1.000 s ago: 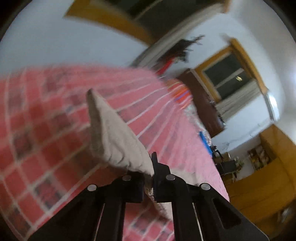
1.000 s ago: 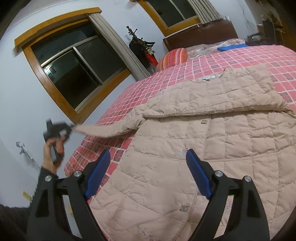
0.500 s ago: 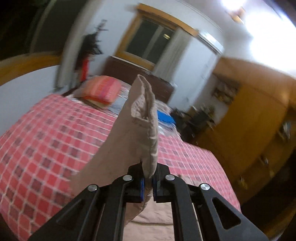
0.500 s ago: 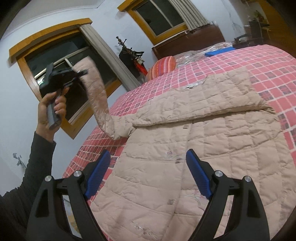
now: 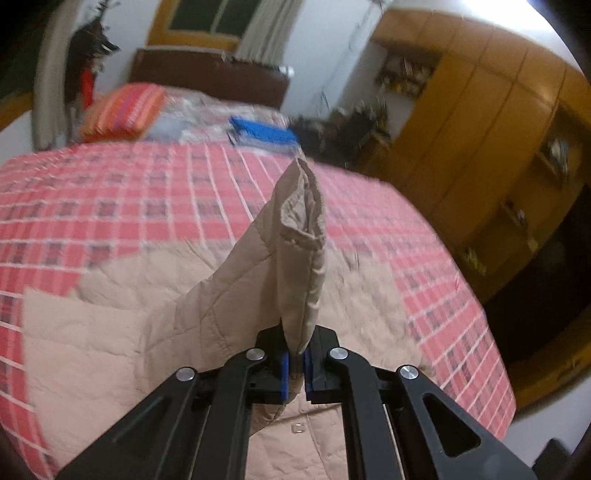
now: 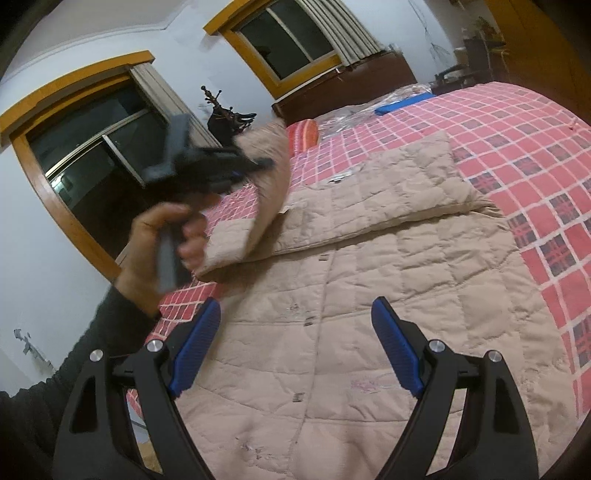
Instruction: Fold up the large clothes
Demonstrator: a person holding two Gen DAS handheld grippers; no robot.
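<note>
A bed (image 6: 517,122) covered in a red-and-white checked spread fills the room's middle, with a dark wooden headboard (image 5: 207,79) at its far end. An orange striped pillow (image 5: 123,112) lies at the head's left corner, and a flat blue item (image 5: 264,133) sits beside clear plastic wrapping along the head edge. Two windows with yellow wooden frames (image 6: 295,33) and pale curtains stand in the white walls, a dark coat stand (image 6: 221,118) between them. Yellow-brown wardrobes (image 5: 498,122) line the wall off the bed's right side.

A beige quilted coat (image 6: 369,295) lies spread flat, front up, over the near half of the bed, reaching the near edge; one sleeve (image 6: 388,192) is folded across its chest.

The left gripper (image 5: 294,363) has its blue-padded fingers clenched on the cuff end of the other sleeve (image 5: 299,258), which stands up from between them and drapes back down to the coat's body. In the right wrist view this gripper, blurred, is held by a hand (image 6: 162,243) in a dark long sleeve, raised above the coat's shoulder near the bed's left edge.

The right gripper (image 6: 295,332) hangs above the coat's lower front, fingers spread wide and released, with the snap placket seen between them; whether they touch the fabric cannot be told.
</note>
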